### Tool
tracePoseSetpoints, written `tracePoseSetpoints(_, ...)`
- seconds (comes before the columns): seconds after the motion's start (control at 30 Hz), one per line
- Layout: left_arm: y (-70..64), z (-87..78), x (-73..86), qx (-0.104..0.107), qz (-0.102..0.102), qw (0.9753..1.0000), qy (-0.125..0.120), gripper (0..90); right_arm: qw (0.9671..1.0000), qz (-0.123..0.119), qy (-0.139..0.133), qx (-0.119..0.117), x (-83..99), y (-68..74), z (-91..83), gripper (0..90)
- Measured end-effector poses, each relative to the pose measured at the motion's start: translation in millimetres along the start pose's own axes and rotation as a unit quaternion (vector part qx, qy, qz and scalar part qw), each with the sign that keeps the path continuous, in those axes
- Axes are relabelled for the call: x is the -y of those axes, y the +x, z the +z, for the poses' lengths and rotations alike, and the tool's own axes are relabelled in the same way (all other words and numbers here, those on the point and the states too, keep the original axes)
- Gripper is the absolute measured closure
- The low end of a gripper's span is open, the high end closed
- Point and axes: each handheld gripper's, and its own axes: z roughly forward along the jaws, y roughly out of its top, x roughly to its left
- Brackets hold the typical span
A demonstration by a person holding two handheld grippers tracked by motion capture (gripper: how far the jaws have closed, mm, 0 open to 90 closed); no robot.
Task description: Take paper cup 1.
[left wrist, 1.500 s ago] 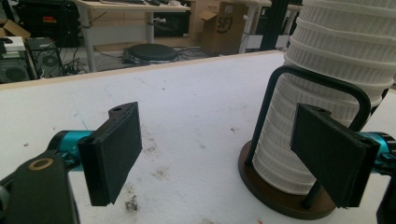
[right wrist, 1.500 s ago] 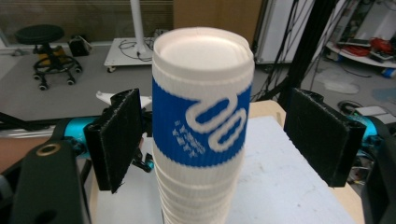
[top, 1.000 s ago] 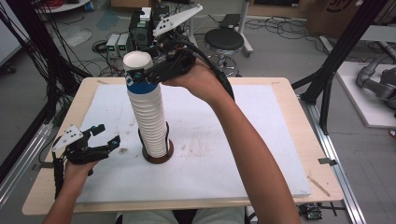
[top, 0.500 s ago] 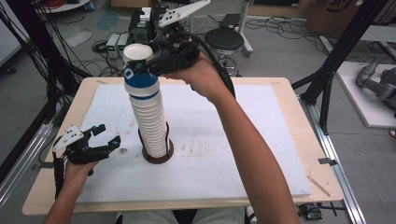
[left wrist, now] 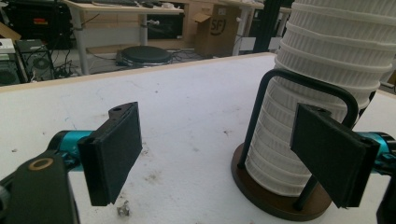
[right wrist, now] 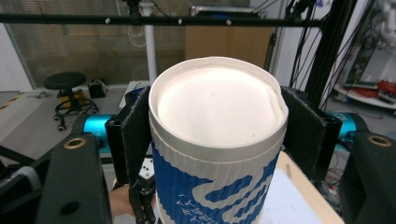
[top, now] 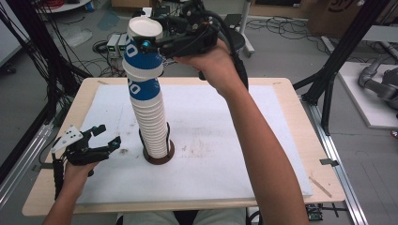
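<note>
A tall stack of upside-down ribbed paper cups (top: 151,124) stands on a round brown base (top: 158,157) with a black wire guard (left wrist: 303,86), near the middle of the white mat. My right gripper (top: 149,44) is high above the table, shut on the topmost blue-and-white cup (top: 143,47); both pads press the cup (right wrist: 217,140) just under its closed bottom. That cup's rim still overlaps a second blue cup (top: 143,89) below it. My left gripper (top: 101,137) rests open and empty at the mat's left edge; its jaws frame the stack's foot (left wrist: 299,140).
The white mat (top: 220,140) covers most of the wooden table (top: 291,93). Black frame posts (top: 338,70) stand at the right, with cables and boxes on the floor behind. A small metal scrap (left wrist: 123,211) lies on the mat by the left gripper.
My right gripper has drawn the top blue cup upward, uncovering more of the second blue cup beneath. The left gripper has stayed put.
</note>
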Motion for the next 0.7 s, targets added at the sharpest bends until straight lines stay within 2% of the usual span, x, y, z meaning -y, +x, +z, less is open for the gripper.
tracePoseSetpoints(0.17, -0.9, -0.4, -0.6, 0.003, 0.003, 1.0000, -0.001, 16.6, 0.9997, -0.011, -0.012, 0.018, -7.2, 4.6, -20.6, 30.8)
tracePoseSetpoints(0.37, -1.5, -1.0, -0.3, 0.004, 0.003, 1.0000, -0.002, 16.5, 0.9984, -0.018, -0.023, 0.048, -3.6, 8.3, -53.1, 30.7)
tracePoseSetpoints(0.5, -2.1, -1.5, -0.7, 0.004, 0.006, 1.0000, -0.002, 16.6, 0.9972, -0.013, -0.016, 0.071, 8.2, 7.6, -74.5, 30.7)
tracePoseSetpoints(0.7, -4.1, -1.5, -0.5, 0.006, 0.009, 0.9999, -0.003, 16.6, 0.9946, 0.002, -0.002, 0.104, 38.8, 3.5, -101.1, 30.8)
